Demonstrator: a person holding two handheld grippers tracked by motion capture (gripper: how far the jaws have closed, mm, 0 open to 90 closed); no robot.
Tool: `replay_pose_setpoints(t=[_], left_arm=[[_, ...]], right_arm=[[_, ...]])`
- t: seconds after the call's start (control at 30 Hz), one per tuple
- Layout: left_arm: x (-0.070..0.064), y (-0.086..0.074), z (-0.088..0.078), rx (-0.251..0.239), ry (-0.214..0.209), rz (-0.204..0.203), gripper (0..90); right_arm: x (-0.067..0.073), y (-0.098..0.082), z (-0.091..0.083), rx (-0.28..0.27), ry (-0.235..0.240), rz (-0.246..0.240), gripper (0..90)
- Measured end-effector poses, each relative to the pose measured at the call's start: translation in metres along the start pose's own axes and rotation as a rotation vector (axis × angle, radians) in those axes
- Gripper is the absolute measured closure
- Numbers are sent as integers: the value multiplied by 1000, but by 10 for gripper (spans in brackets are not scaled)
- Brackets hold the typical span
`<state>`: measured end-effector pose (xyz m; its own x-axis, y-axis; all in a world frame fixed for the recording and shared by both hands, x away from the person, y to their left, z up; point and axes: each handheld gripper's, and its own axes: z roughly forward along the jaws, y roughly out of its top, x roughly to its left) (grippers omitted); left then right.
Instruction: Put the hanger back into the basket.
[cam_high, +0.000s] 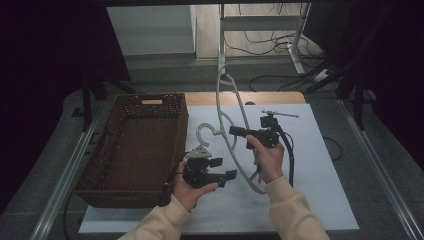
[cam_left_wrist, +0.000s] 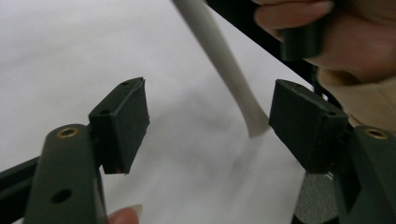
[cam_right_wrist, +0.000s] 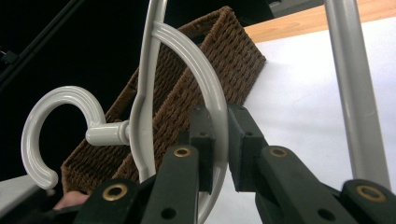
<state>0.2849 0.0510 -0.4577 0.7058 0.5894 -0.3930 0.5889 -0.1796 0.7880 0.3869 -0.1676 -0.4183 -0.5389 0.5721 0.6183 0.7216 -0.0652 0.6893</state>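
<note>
Above the white sheet on the table, about centre of the high view, a white plastic clothes hanger is held up off the surface, tilted, its hook curling out toward nine o'clock and one long arm rising toward twelve o'clock, the other arm running down toward five o'clock. Right gripper has it: in the right gripper view the jaws are clamped on the curved rib of the hanger, pads pressed to either side, hook hanging off to nine o'clock. Left gripper sits at seven o'clock of the hanger, near the basket's corner, jaws apart and pointing toward three o'clock. In the left gripper view the end of the hanger's lower arm comes down from twelve o'clock between the two pads, closer to the right-hand pad and perhaps just short of touching it; I cannot tell for certain. No grip there yet. Woven brown basket stands at nine o'clock of the hanger, open and seemingly with nothing in it, though the interior is dim. Judgement on progress: pick-up is done, hanger is airborne and secure in one gripper; the second hold on the lower arm looks to be the step in hand and is not finished. Left to do, as I read it: close on that arm, then carry the hanger over and set it down, likely in the basket.
</note>
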Motion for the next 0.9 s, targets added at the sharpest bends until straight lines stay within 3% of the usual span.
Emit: replay_pose_setpoints(t=[0.13, 0.33, 0.43, 0.53, 0.7, 0.83, 0.9], left_arm=[[2, 1, 10, -25, 3, -7, 342], [4, 4, 20, -61, -64, -39, 438], [5, 5, 24, -73, -98, -52, 565], [6, 5, 25, -67, -127, -55, 689], [11, 7, 22, -67, -159, -86, 750], [10, 8, 17, -70, -138, -65, 817], [13, 9, 15, -69, -178, -93, 818]], right_arm=[[0, 0, -1, -10, 0, 1, 809], [-1, -1, -1, -29, 8, 19, 809], [-2, -2, -1, -34, 10, 26, 809], [-3, -2, -1, -31, 10, 28, 808], [-5, -3, -3, -46, 20, 39, 802], [-5, -2, -5, -54, 36, 50, 796], [-6, -1, -6, -55, 33, 49, 792]])
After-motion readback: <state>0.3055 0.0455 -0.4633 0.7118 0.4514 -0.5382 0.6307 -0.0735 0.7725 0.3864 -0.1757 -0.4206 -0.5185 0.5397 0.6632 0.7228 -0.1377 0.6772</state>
